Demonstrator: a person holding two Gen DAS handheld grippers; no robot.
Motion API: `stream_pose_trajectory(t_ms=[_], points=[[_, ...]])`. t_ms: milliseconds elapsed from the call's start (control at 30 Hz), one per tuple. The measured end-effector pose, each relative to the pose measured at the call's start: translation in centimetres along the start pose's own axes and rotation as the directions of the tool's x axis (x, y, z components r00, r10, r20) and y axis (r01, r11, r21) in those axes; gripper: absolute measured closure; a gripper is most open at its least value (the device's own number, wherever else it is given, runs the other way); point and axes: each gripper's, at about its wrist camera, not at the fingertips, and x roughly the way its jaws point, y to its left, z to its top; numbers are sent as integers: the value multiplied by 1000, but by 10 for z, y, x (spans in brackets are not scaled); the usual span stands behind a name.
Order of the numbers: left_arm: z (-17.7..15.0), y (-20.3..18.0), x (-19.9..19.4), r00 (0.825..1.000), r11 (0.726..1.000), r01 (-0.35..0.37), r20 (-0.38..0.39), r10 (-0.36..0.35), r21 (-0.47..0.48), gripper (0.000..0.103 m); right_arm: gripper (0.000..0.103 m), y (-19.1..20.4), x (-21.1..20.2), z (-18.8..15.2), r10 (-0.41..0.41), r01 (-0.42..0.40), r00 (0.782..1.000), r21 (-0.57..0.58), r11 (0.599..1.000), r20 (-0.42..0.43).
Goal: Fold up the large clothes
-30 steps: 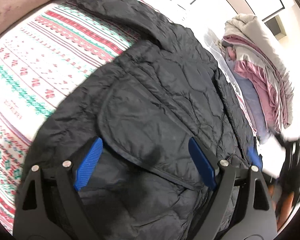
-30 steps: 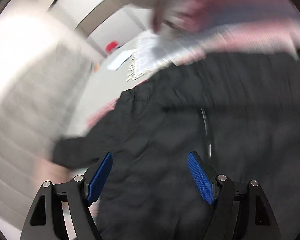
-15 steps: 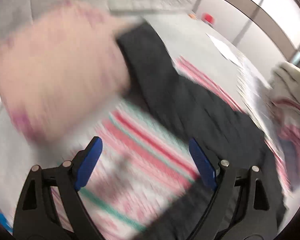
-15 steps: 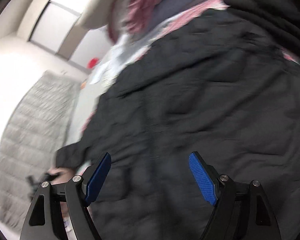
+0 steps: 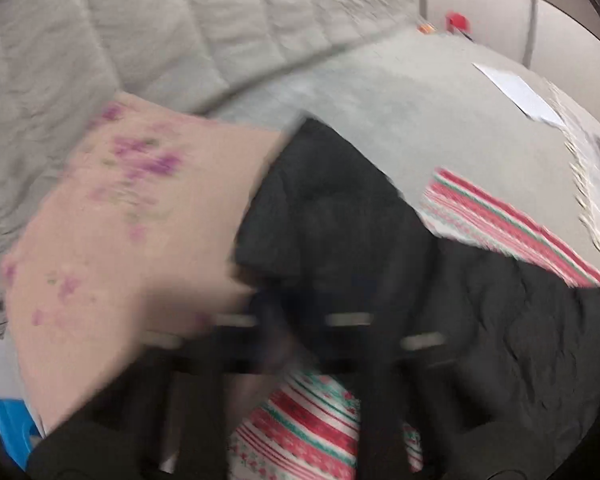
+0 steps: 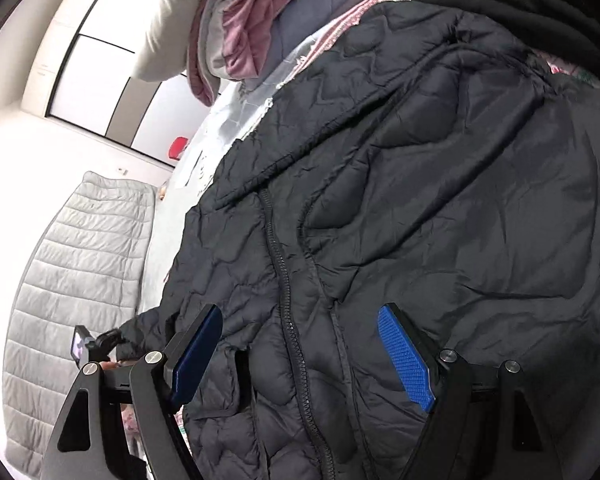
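A black quilted jacket (image 6: pixel 400 200) lies spread on a bed, front up, over a red, white and green striped blanket (image 5: pixel 512 224); its zipper (image 6: pixel 288 312) runs down the middle of the right wrist view. The right gripper (image 6: pixel 300 360) hovers low over the jacket's front with its jaws wide apart, one blue pad on each side of the zipper, and nothing is pinched between them. The left wrist view is heavily blurred. There the left gripper (image 5: pixel 296 320) shows only as dark smeared shapes at the bottom, its jaws drawn together at the end of the jacket's sleeve (image 5: pixel 320 208); whether any fabric is caught between them cannot be told through the blur. The sleeve stretches away from that gripper toward a grey padded headboard (image 5: pixel 180 32), beside a pink flowered pillow (image 5: pixel 120 240). In the right wrist view the left gripper appears small at the far sleeve end, next to the headboard. A heap of pink, grey and cream clothes (image 6: pixel 236 20) sits on the bed beyond the jacket. A white paper (image 5: pixel 520 92) lies on the grey sheet (image 5: pixel 400 112) farther off.
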Motion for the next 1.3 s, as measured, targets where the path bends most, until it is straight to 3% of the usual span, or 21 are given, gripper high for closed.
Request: stream_pose_trajectory(t_ms=[167,267,333,467,533,567,700,800,900,1000,1100,1133,1200,1300], points=[[10,-3,-49,987,994,113,112,-112,-1,99,21,-9,-12,6,-4,3,999,25,1000,54],[11,-12,-90,960,974,223,167,-225,26,99,21,-19,-16,10,2,-7,998,69,998,69],[7,-24,-125,926,947,319,200,-321,46,99,21,-21,-17,11,3,-9,997,80,997,76],[-18,-70,-190,834,864,469,230,-502,185,99,21,-24,-21,14,18,-26,996,87,996,86],[-47,-103,-230,760,787,543,227,-608,293,99,21,-27,-24,17,19,-28,996,97,995,92],[-56,-113,-240,740,763,562,217,-636,320,99,21,-31,-26,18,20,-31,995,107,994,97],[-120,-179,-271,611,586,687,94,-786,429,99,21,-42,-36,26,17,-35,992,140,990,128],[-163,-223,-266,545,480,755,-20,-838,446,99,21,-47,-44,29,9,-33,988,152,988,152],[-205,-269,-242,496,407,821,-148,-856,399,98,21,-54,-50,32,8,-38,985,176,984,170],[-247,-312,-214,492,406,857,-269,-828,316,93,21,-62,-54,34,7,-42,984,198,979,177],[-266,-332,-183,495,437,869,-363,-790,234,70,21,-66,-55,36,18,-55,984,207,977,175],[-270,-335,-174,502,463,864,-381,-776,196,61,21,-66,-55,36,20,-56,985,204,977,173],[-271,-331,-167,496,483,865,-384,-778,139,52,21,-65,-54,36,25,-58,986,198,979,166],[-266,-322,-169,501,490,862,-372,-781,130,43,21,-62,-51,35,34,-65,986,195,979,160]])
